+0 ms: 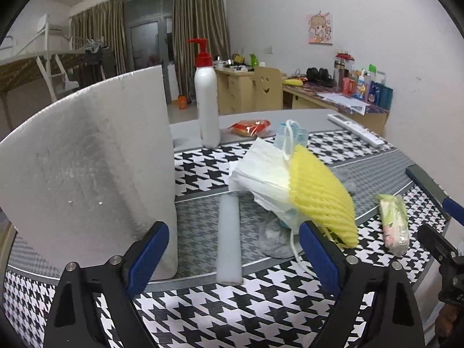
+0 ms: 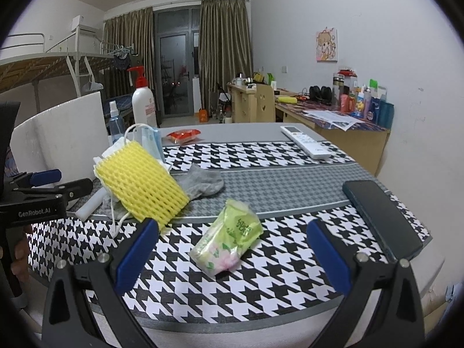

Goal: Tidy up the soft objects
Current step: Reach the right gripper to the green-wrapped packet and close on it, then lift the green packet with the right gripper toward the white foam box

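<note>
A pile of soft things lies mid-table: a yellow foam net (image 1: 322, 197) (image 2: 142, 179) on top of white tissue (image 1: 261, 171), blue face masks (image 1: 290, 136) (image 2: 150, 139) and a grey sock (image 1: 272, 237) (image 2: 203, 182). My left gripper (image 1: 232, 256) (image 2: 62, 182) is open just in front of the pile, with a white foam stick (image 1: 229, 237) lying untouched between its fingers. A green tissue pack (image 2: 229, 237) (image 1: 394, 223) lies flat between the fingers of my open right gripper (image 2: 233, 256) (image 1: 443, 226), and neither pad touches it.
A big white foam board (image 1: 87, 168) stands upright at the left, close to my left finger. Behind the pile are a red-capped pump bottle (image 1: 206, 101), a red snack packet (image 1: 250, 126) and a remote (image 2: 304, 142). A dark phone (image 2: 382, 217) lies at the right edge.
</note>
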A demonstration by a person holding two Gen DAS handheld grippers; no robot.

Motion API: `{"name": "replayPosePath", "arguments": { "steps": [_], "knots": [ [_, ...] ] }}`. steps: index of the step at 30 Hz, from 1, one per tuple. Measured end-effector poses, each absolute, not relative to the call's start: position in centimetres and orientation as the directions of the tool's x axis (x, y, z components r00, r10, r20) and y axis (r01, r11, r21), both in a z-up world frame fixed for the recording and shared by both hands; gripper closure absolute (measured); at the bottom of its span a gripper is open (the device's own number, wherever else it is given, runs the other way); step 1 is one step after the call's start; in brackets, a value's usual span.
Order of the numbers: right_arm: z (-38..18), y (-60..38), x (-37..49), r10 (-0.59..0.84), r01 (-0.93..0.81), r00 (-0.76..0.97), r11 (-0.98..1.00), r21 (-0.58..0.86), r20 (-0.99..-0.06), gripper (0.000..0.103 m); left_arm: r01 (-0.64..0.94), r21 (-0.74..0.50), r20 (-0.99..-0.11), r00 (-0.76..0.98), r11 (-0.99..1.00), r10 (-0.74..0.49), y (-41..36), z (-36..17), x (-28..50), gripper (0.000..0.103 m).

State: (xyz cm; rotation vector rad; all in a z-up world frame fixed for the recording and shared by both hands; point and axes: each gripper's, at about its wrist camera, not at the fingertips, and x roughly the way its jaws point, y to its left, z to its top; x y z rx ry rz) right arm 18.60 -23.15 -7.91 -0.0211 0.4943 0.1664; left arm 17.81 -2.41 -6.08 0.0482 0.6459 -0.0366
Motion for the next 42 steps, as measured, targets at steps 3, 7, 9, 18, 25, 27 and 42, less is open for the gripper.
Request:
{"name": "replayPosePath", "arguments": {
  "steps": [3, 7, 9, 18, 25, 27, 42],
  "knots": [
    [-8.1, -23.1, 19.0, 0.154, -0.164, 0.858, 0.986, 0.022, -0.491, 0.0, 0.078, 0.035, -0.64, 0.767, 0.996, -0.037, -2.8, -6.8, 18.2, 0.022],
    [-8.2, -23.1, 19.3, 0.152, -0.163, 0.853, 0.986, 0.021, -0.499, 0.001, 0.079, 0.021, -0.69, 0.723, 0.997, -0.043, -2.7, -7.9, 18.8, 0.032],
    [-8.2, -23.1, 19.3, 0.157, -0.168, 0.85, 0.986, 0.025, -0.503, 0.002, 0.072, 0.015, -0.701, 0.712, 0.997, -0.041, -2.5, -8.1, 19.0, 0.035],
    [-8.7, -22.8, 20.0, 0.166, -0.176, 0.831, 0.984, 0.031, -0.532, 0.01, 0.053, 0.022, -0.742, 0.67, 0.998, -0.019, -2.1, -8.7, 19.7, 0.041],
    [-9.2, -22.7, 20.7, 0.16, -0.172, 0.812, 0.985, 0.031, -0.561, 0.018, 0.053, 0.021, -0.774, 0.632, 0.998, -0.018, -2.0, -9.2, 20.3, 0.045],
    [-9.5, -22.7, 21.1, 0.156, -0.165, 0.802, 0.986, 0.036, -0.577, 0.021, 0.049, 0.023, -0.774, 0.633, 0.999, -0.013, -2.0, -9.2, 20.3, 0.045],
    [-10.6, -21.8, 21.5, 0.166, -0.184, 0.752, 0.982, 0.038, -0.638, 0.046, 0.06, 0.033, -0.768, 0.641, 0.998, -0.014, -2.1, -9.1, 20.3, 0.081]
  ]
}}
